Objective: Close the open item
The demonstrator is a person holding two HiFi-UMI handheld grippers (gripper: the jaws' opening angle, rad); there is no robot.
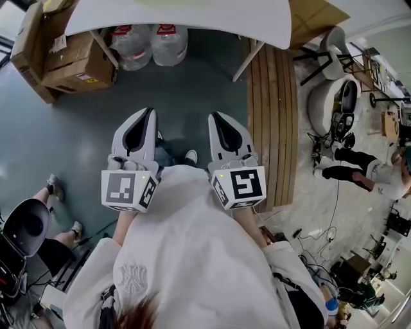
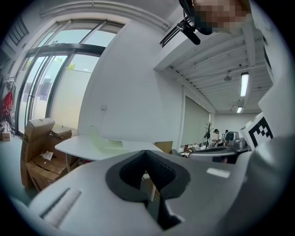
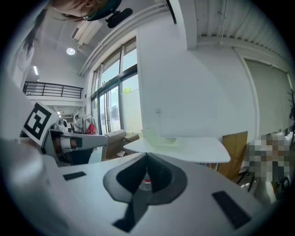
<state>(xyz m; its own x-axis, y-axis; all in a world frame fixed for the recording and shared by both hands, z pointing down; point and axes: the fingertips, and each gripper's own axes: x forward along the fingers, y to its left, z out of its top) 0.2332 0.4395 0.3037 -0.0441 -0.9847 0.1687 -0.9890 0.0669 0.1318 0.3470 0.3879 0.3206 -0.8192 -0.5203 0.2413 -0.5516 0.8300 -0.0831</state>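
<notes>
The open item is not lying between our jaws: we are holding the left gripper [image 2: 146, 154] and right gripper [image 3: 147, 156] pinched together, empty. It is probably the pale green thing [image 3: 159, 138] on the white table [image 1: 180, 16] ahead. We should be approaching level, parting jaws late. No writing is reading clearly.

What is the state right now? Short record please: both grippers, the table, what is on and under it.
left gripper: jaws shut, empty
right gripper: jaws shut, empty
white table: ahead of both grippers, not reached
on table: pale green item, too small to tell if open
under table: two water bottles
beside table: cardboard boxes at left, wooden bench at right
</notes>
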